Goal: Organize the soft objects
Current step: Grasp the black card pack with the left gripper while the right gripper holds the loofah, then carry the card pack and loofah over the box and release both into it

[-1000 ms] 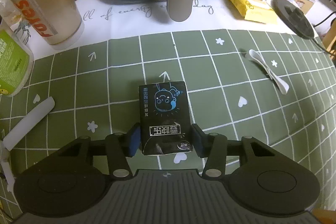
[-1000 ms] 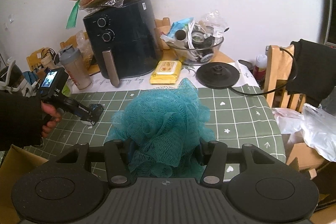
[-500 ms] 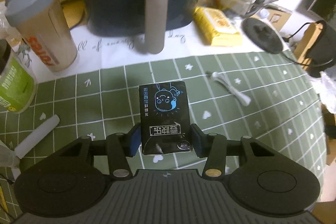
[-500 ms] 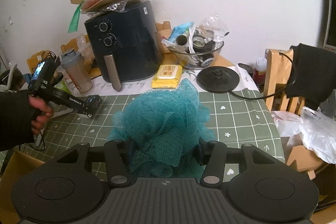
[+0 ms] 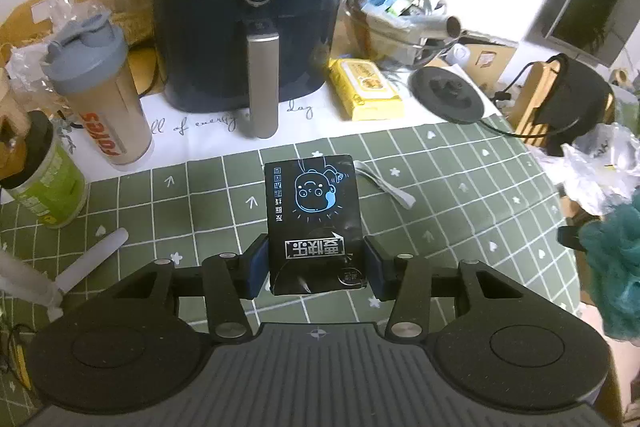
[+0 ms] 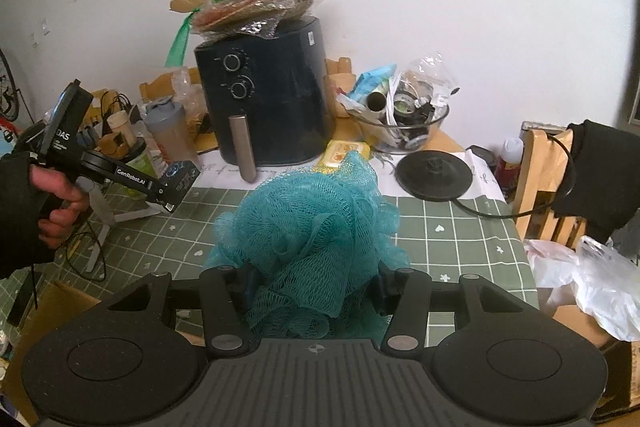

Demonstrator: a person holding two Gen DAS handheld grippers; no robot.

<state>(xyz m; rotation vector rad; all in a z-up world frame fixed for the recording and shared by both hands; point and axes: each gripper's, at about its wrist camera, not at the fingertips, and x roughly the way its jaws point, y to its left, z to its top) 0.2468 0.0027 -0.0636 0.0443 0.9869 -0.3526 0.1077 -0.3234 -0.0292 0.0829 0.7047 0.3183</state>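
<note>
- Fingers of our left gripper (image 5: 316,261) pinch the black tissue pack (image 5: 314,219) at its lower end, held above the green checked cloth (image 5: 460,195).
- Our right gripper (image 6: 314,285) clasps the teal mesh pouf (image 6: 312,239), half-open, in the air.
- We judge both light and squashy; the glossy pack may slip, so grip mid-body.
</note>
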